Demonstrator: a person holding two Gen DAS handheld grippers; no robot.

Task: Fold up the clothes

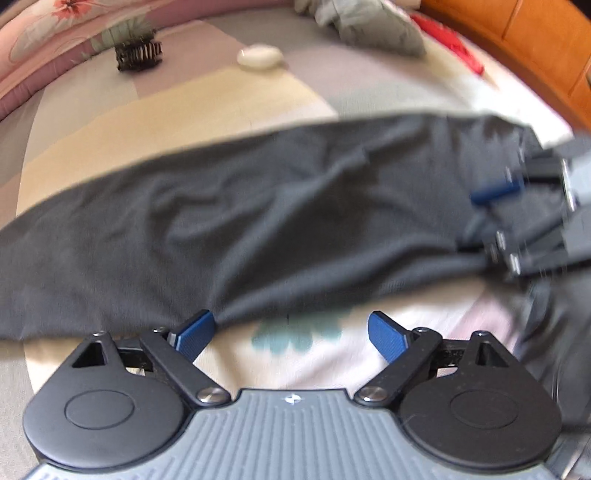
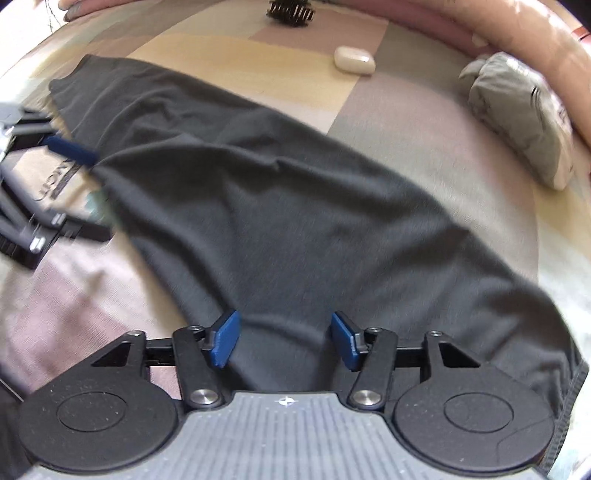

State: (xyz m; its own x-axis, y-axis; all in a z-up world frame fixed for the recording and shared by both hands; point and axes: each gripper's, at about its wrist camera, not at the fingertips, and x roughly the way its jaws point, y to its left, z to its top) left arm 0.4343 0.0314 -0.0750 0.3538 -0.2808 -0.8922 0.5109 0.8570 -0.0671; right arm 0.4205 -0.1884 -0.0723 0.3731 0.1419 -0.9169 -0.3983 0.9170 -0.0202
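A dark grey garment (image 1: 258, 221) lies as a long folded band across a patterned bedspread; it also shows in the right wrist view (image 2: 295, 229). My left gripper (image 1: 291, 336) is open just off the garment's near edge, its left pad touching the cloth. My right gripper (image 2: 286, 339) is open, jaws standing over the garment's near end. The right gripper also shows at the right of the left wrist view (image 1: 517, 206), at the garment's end. The left gripper also shows at the left edge of the right wrist view (image 2: 55, 177).
A folded grey-green garment (image 2: 517, 114) lies at the back near a pink pillow (image 2: 517, 22). A white earbud case (image 2: 354, 59) and a dark hair claw (image 1: 138, 55) lie on the bedspread (image 1: 221, 103). A red item (image 1: 454, 44) and a wooden headboard (image 1: 535, 48) are far right.
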